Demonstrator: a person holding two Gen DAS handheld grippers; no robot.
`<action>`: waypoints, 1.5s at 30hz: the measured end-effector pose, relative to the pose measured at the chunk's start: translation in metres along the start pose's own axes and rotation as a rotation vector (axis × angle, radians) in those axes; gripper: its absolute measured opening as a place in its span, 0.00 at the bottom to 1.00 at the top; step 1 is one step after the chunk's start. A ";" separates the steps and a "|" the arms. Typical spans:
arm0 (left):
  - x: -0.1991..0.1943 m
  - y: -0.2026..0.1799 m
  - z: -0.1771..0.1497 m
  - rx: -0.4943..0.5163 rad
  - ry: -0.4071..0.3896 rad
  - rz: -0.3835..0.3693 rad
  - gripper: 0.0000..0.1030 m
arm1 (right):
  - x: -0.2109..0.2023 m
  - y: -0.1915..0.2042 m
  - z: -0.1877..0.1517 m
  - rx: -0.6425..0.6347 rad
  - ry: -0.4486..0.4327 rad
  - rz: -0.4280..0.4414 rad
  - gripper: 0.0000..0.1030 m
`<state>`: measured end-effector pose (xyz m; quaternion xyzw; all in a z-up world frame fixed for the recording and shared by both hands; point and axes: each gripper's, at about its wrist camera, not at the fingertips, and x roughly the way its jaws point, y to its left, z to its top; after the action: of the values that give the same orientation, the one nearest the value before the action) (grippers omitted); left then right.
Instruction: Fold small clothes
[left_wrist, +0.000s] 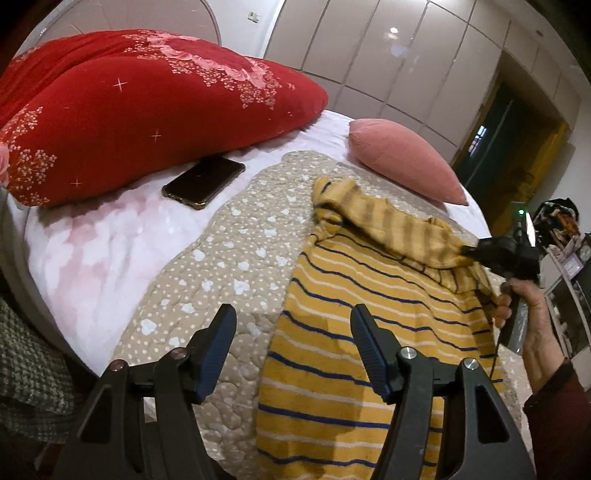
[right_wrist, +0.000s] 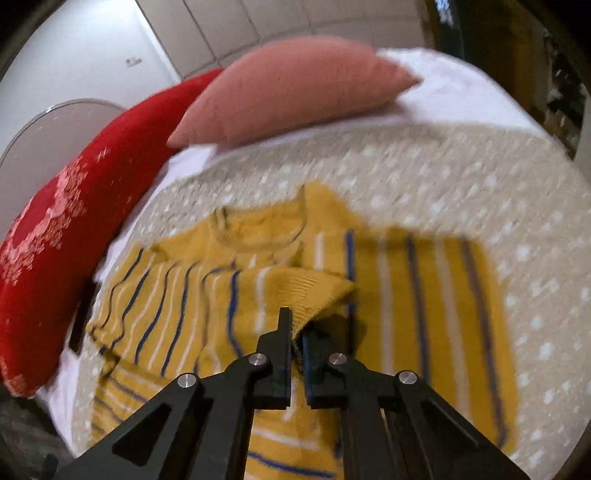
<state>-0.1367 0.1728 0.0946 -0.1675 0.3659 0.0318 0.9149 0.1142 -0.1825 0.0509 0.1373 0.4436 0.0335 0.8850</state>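
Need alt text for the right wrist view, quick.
The right hand-held gripper is shut on a sleeve cuff of the yellow striped sweater, lifted over its body on a dotted beige quilt. Behind lie a pink pillow and red pillow.

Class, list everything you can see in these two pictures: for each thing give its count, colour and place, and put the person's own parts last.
Sweater: one, yellow with blue and white stripes, flat on the quilt, one sleeve lifted.
Quilt: one, beige with white spots, on the bed.
Sheet: one, pale pink, under the quilt.
Red pillow: one, floral, at the bed's head.
Pink pillow: one, beside the red one.
Phone: one, dark, on the sheet by the red pillow.
Wardrobe: one, pale panels, behind the bed.
Left gripper: black, fingers apart, above the sweater.
Right gripper: black, shut on the sleeve.
Right hand: holds the right gripper.
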 end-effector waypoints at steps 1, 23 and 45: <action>0.002 0.000 0.001 -0.001 0.002 0.004 0.61 | 0.001 -0.004 0.004 0.009 -0.010 -0.051 0.05; -0.008 -0.017 -0.004 0.022 0.038 0.043 0.61 | -0.024 -0.116 -0.038 0.105 0.061 -0.028 0.11; 0.034 0.019 -0.071 -0.051 0.282 -0.219 0.64 | -0.118 -0.115 -0.248 0.323 0.184 0.631 0.41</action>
<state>-0.1620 0.1653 0.0180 -0.2322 0.4693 -0.0825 0.8479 -0.1614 -0.2615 -0.0305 0.4018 0.4565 0.2465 0.7546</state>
